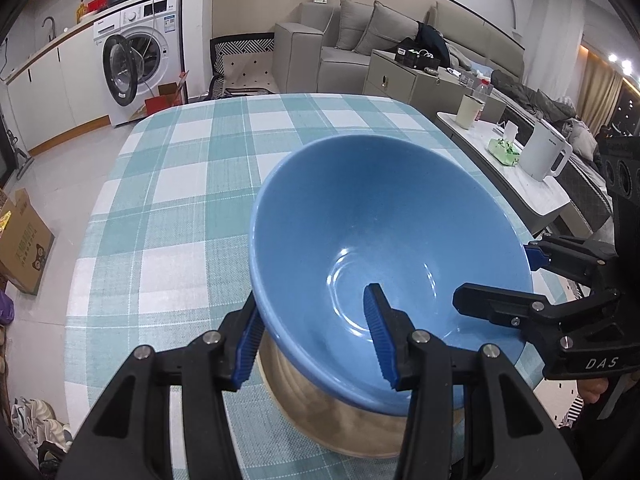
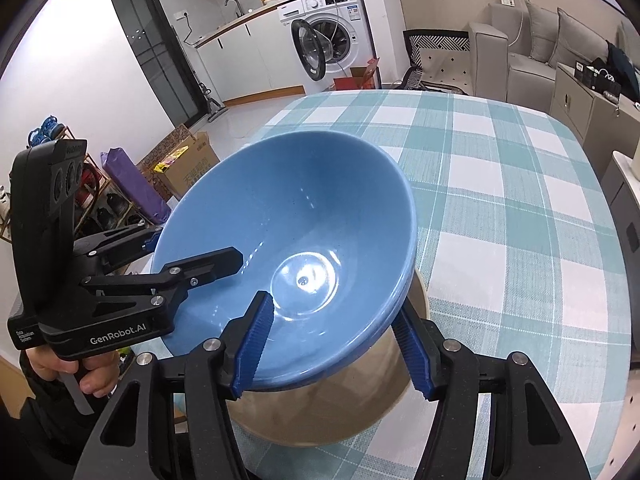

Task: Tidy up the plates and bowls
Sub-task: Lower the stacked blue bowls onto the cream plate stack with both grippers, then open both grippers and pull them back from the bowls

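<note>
A large blue bowl (image 1: 380, 208) (image 2: 288, 200) sits nested in a beige bowl (image 1: 340, 420) (image 2: 320, 408) on the checked tablecloth (image 1: 180, 184) (image 2: 500, 200). My left gripper (image 1: 314, 298) (image 2: 198, 246) straddles the blue bowl's near rim, one pad against the outer wall and the other inside, shut on it. My right gripper (image 2: 332, 302) (image 1: 492, 276) straddles the opposite side of the rim, one finger inside and one outside below the rim. Its pads look slightly off the bowl, open. A hand (image 2: 84, 372) holds the left gripper's handle.
A low side table (image 1: 532, 200) to the right carries a white kettle (image 1: 544, 156), a cup (image 1: 472, 110) and a green tissue pack (image 1: 504, 148). A cardboard box (image 1: 24, 240) stands on the floor at left. A washing machine (image 1: 140, 56) and sofa (image 1: 360, 36) are beyond the table.
</note>
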{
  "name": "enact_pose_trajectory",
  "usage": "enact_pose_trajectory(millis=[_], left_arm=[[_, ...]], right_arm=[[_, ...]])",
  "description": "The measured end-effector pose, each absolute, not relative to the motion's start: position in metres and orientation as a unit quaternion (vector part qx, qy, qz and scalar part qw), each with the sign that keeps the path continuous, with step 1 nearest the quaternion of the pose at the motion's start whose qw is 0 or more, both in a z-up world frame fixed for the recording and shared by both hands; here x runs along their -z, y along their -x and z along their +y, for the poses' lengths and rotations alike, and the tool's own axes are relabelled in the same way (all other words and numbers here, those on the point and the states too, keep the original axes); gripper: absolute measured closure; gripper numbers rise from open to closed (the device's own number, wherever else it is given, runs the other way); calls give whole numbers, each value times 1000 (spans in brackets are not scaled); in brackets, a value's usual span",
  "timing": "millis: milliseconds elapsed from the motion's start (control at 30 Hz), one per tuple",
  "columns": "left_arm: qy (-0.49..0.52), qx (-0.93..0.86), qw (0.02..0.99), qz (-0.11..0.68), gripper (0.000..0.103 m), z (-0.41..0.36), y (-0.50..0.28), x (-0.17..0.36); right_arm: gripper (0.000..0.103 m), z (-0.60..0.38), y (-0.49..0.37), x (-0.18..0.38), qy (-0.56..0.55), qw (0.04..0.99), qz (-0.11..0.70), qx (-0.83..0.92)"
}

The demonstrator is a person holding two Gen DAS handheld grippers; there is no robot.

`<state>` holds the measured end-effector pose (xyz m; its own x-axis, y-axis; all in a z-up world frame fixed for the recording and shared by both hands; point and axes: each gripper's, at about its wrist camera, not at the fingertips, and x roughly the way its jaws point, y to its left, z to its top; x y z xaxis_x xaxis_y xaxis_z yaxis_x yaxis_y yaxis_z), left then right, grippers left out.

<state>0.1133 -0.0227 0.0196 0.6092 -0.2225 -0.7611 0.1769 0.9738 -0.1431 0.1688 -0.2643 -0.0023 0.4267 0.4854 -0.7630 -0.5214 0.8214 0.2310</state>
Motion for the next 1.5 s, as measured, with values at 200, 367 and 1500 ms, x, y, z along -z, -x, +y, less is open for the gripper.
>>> enact_pose_trajectory(millis=[200, 367, 1500], left_arm=[[34, 112, 896, 428, 54, -19, -114, -17], [32, 111, 900, 421, 48, -19, -110, -21], [-7, 55, 976, 209, 0, -3, -17, -38]], right_arm=[[39, -260, -172, 1, 27, 846, 440, -301], [36, -260, -170, 0, 30, 848, 436, -301], [1, -297, -76, -10, 60, 911, 251, -323]])
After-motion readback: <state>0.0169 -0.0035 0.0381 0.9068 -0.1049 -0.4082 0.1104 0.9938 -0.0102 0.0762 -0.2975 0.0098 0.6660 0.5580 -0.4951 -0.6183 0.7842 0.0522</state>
